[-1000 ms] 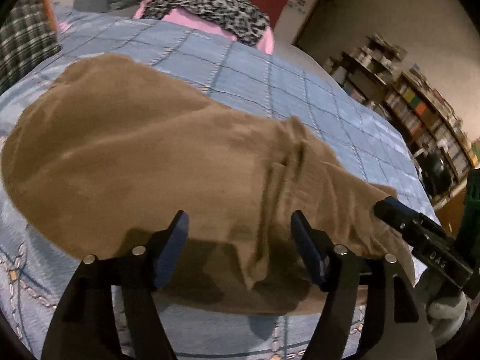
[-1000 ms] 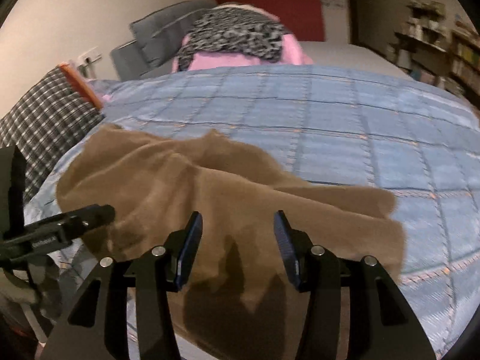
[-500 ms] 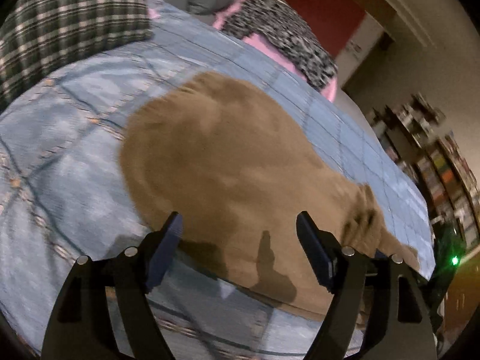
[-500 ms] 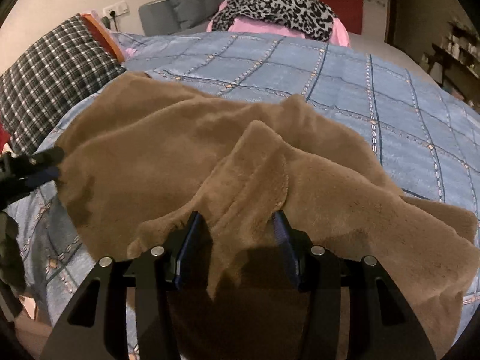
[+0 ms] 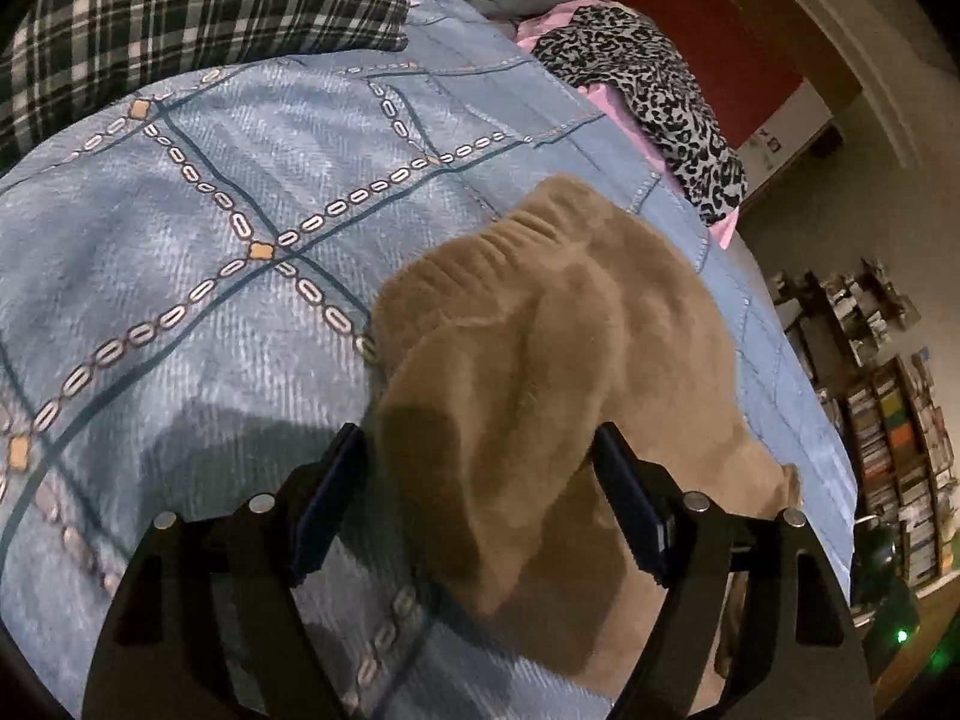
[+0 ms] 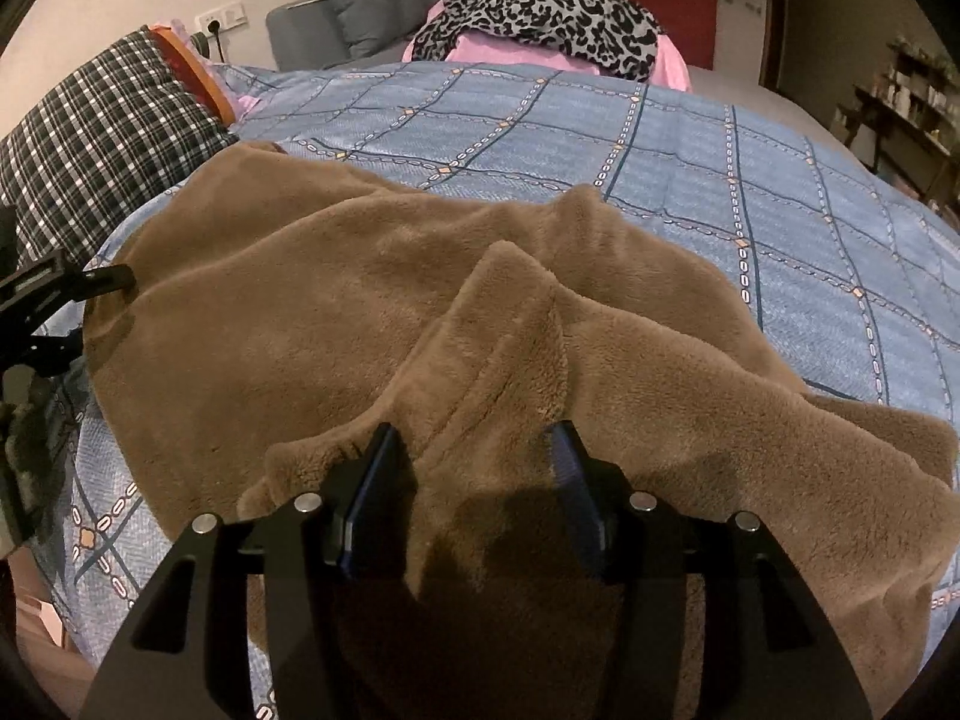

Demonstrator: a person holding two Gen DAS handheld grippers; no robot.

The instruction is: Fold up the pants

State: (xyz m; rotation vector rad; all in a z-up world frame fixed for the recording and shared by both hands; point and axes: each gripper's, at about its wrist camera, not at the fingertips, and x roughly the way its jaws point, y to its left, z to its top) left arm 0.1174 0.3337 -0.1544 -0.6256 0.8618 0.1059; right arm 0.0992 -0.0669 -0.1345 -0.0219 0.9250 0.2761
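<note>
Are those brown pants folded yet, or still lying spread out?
Mostly spread: the brown pants sprawl rumpled across the blue bedspread, with only one ridge bunched up.

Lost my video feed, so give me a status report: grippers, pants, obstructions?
Left gripper open, straddling a raised fold. Right gripper open, fleece bunched between its fingers. Brown pants crumpled on blue bedspread, unfolded. Nothing blocking.

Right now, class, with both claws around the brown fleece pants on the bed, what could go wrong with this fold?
1. The left claw is open around a thick hump of the brown pants; closing there may pinch several layers and drag the blue bedspread.
2. The right claw straddles a raised ridge of the pants, so the fold could start crooked.
3. The cloth is rumpled, so creases may get folded in.
</note>
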